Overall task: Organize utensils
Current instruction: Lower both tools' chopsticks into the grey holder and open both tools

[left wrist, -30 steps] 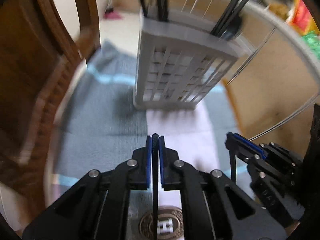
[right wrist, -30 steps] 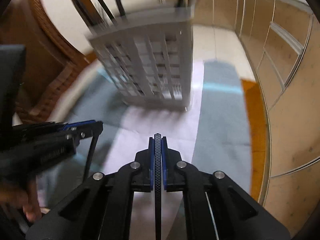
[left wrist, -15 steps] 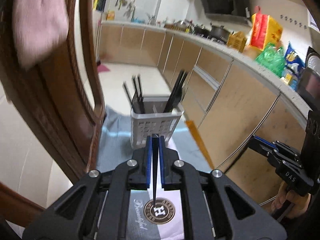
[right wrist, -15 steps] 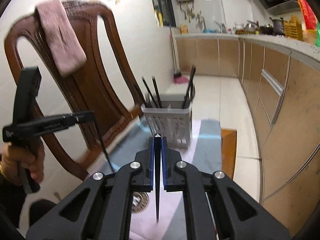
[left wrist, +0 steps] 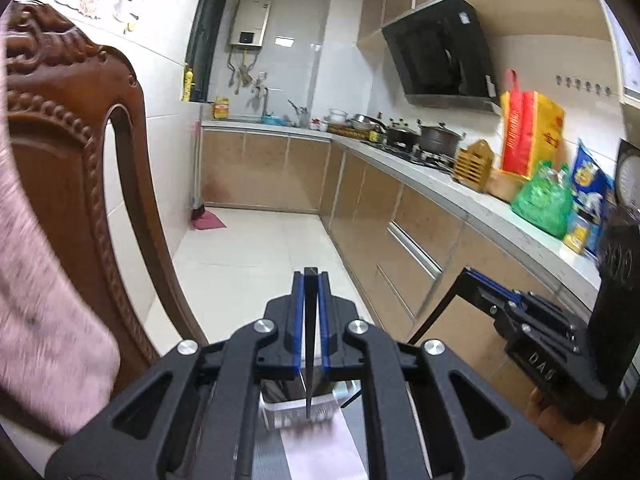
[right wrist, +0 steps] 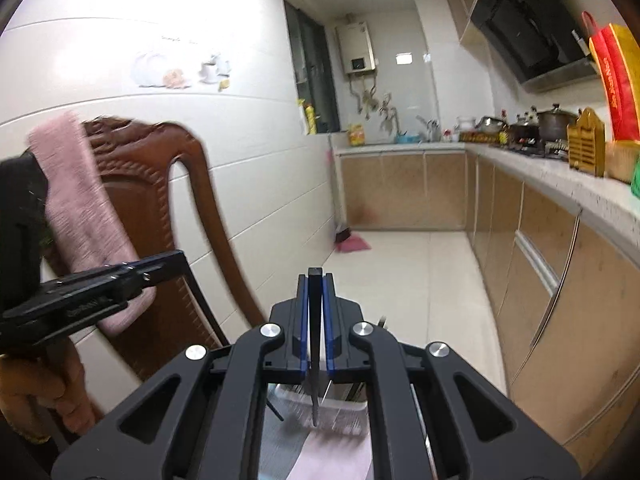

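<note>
Both claws have risen well clear of the white slotted plastic utensil basket (right wrist: 320,410), now low beneath them. The left claw (left wrist: 310,280) and right claw (right wrist: 315,282) each pinch a slim black chopstick (probably next for insertion).

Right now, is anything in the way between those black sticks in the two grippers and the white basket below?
Nothing visible. The left gripper and right gripper each clamp a black chopstick hanging point-down above the white utensil basket, with only open air between. The wooden chair stands off to the left side.
</note>
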Available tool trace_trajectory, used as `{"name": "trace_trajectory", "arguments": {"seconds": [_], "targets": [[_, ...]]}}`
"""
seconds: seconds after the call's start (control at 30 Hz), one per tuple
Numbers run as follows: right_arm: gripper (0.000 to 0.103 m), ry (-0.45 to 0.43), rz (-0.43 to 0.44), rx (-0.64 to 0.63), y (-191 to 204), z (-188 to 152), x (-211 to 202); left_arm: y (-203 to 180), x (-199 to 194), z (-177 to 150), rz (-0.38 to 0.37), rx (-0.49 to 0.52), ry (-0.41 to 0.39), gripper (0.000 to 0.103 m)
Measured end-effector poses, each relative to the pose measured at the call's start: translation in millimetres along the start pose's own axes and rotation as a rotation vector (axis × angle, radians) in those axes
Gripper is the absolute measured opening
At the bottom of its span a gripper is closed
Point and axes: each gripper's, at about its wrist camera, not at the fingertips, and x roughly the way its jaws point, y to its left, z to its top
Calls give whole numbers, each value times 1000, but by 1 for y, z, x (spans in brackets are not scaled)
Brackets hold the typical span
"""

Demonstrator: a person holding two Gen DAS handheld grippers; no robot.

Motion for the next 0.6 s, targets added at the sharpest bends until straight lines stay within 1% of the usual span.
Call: {"name": "trace_trajectory", "arguments": {"seconds": [0.1,0.17,0.27,0.33,0.4,0.5,0.6], "targets": [[7,12,-34,24,-11,-1,33,9,34,5,27,-15,15,7],[7,25,-49,34,-18,-9,54,14,58,-2,39,-12,31,7],[7,45,-61,53,-26,-28,81,26,93,-23,34,-41,63,7],[7,69,-65,65,-31,-46,99,32,112,-42,38,-55,81,7],[7,96,-69,71,-34,-63,113,38,134,-64,44,-64,121,7],[7,139,-63,100,-42,-88,130,44,154,-89,54,-82,174,7],[7,165,-49,124,-46,-105,136,51,164,-110,55,-102,210,8]]}}
